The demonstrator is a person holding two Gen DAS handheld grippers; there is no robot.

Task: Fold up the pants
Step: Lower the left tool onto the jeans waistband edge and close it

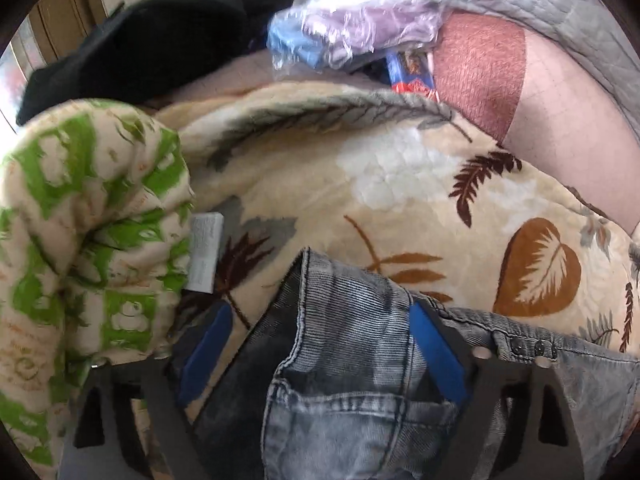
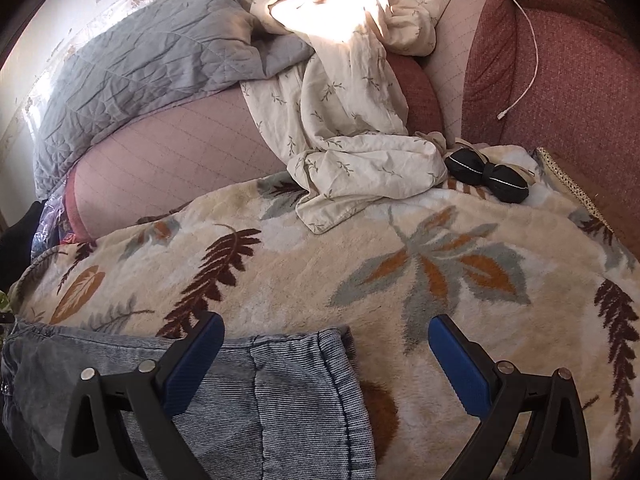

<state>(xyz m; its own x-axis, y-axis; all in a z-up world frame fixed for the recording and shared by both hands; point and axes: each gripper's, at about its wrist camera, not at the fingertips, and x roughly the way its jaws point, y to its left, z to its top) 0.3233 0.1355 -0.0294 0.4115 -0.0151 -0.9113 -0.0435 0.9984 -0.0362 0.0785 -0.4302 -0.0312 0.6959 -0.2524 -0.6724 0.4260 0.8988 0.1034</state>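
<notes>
Evidently an early fold step was in hand; the grey-blue washed denim pants [image 2: 256,392] lay on the cream leaf-patterned fleece blanket [image 2: 360,264] near its front edge, long axis seemingly left to right; the left gripper [image 1: 320,356] and right gripper [image 2: 326,364] both gaped wide, holding nothing; next, each would need to close on an edge.

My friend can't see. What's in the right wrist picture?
An open claw with blue pads hovers over grey ribbed denim pants lying on a cream fleece blanket with leaf prints. Behind lie a crumpled cream sheet and a grey quilt.
</notes>
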